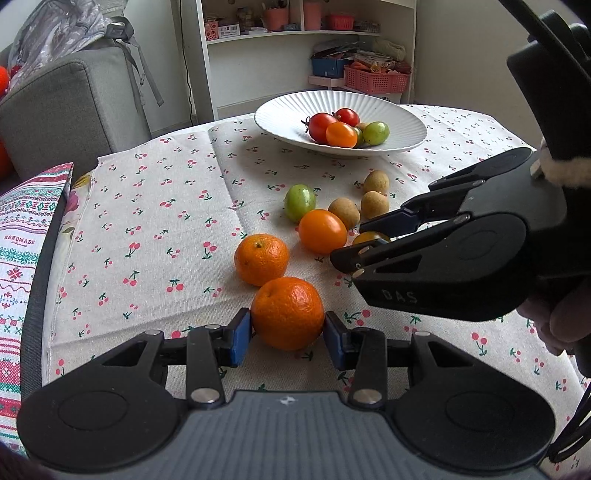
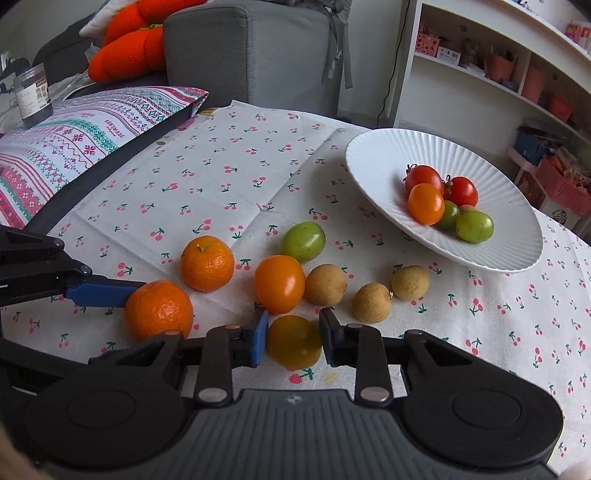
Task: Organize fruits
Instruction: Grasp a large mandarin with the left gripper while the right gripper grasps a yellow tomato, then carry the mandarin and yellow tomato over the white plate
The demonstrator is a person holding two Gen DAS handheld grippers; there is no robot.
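Observation:
My left gripper (image 1: 288,334) is shut on a mandarin (image 1: 287,313) that rests on the cherry-print cloth; it also shows in the right wrist view (image 2: 159,309). My right gripper (image 2: 293,338) is shut on a dark yellow tomato (image 2: 294,341), partly hidden behind its fingers in the left wrist view (image 1: 370,237). A second mandarin (image 1: 261,259), an orange tomato (image 1: 322,231), a green tomato (image 1: 299,203) and three brown longans (image 1: 375,204) lie loose on the cloth. A white ribbed plate (image 1: 280,114) at the back holds red, orange and green tomatoes (image 1: 341,127).
A patterned cushion (image 1: 22,236) lies along the table's left edge with a dark jar (image 2: 34,96) beyond it. A grey sofa (image 1: 74,107) and white shelves (image 1: 295,33) with pink baskets stand behind the table.

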